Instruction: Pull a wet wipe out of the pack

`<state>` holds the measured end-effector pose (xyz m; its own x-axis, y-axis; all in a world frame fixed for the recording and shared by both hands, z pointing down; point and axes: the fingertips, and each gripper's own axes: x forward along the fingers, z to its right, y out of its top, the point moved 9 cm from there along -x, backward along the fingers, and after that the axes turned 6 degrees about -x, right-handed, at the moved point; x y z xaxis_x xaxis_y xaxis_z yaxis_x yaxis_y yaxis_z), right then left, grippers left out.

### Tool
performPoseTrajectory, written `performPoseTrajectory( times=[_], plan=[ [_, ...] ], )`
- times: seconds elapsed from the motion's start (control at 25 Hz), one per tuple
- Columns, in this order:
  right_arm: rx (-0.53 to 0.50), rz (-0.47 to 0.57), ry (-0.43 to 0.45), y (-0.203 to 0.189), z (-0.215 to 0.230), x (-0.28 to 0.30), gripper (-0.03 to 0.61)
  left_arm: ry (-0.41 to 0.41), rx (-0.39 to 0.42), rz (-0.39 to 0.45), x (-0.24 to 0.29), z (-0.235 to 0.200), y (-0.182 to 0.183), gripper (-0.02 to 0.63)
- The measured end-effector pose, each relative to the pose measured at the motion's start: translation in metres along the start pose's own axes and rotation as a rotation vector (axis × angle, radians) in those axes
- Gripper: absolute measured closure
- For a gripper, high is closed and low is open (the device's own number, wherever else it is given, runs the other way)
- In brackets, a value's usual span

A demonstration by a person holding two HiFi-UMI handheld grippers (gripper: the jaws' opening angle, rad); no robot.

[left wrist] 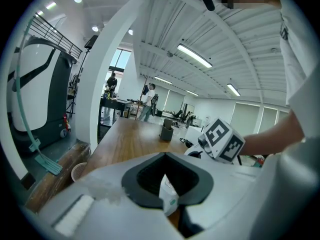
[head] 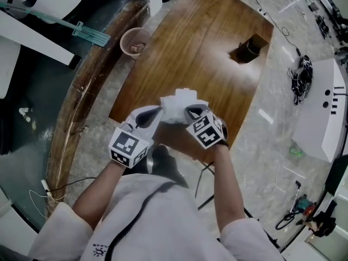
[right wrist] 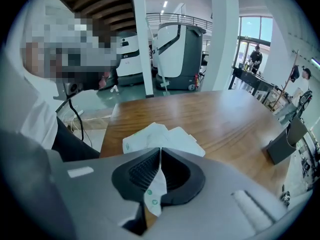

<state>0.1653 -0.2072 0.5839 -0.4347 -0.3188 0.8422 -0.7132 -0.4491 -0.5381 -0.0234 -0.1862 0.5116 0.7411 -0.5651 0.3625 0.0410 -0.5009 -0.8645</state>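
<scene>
In the head view a white wet wipe pack (head: 176, 106) hangs in the air over the near edge of the wooden table (head: 201, 42), held between both grippers. My left gripper (head: 157, 113) grips its left side. In the left gripper view the jaws (left wrist: 165, 184) are shut on a white, green-marked edge of the pack (left wrist: 169, 196). My right gripper (head: 190, 112) is at the pack's right side. In the right gripper view the right gripper (right wrist: 160, 169) is shut on a thin white flap (right wrist: 156, 189) with green dots, and the pack's body (right wrist: 160, 136) lies just beyond.
A dark holder (head: 250, 48) stands far back on the table. A round wicker basket (head: 135, 41) sits on the floor to the left. Cables (head: 300, 78) and a white machine (head: 326, 113) lie to the right. The person's arms and torso fill the lower part of the head view.
</scene>
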Motion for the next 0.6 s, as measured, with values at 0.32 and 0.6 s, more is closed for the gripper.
performPoseTrajectory(
  times=[0.32,0.6],
  plan=[
    [0.063,0.064,-0.051,0.002,0.001,-0.019,0.560,-0.010,0.024,0.012,-0.009,0.002,0.006,0.607],
    [0.097,0.106,-0.101,0.007,0.000,-0.031,0.560,-0.028,0.038,0.016,-0.013,0.003,0.011,0.607]
  ],
)
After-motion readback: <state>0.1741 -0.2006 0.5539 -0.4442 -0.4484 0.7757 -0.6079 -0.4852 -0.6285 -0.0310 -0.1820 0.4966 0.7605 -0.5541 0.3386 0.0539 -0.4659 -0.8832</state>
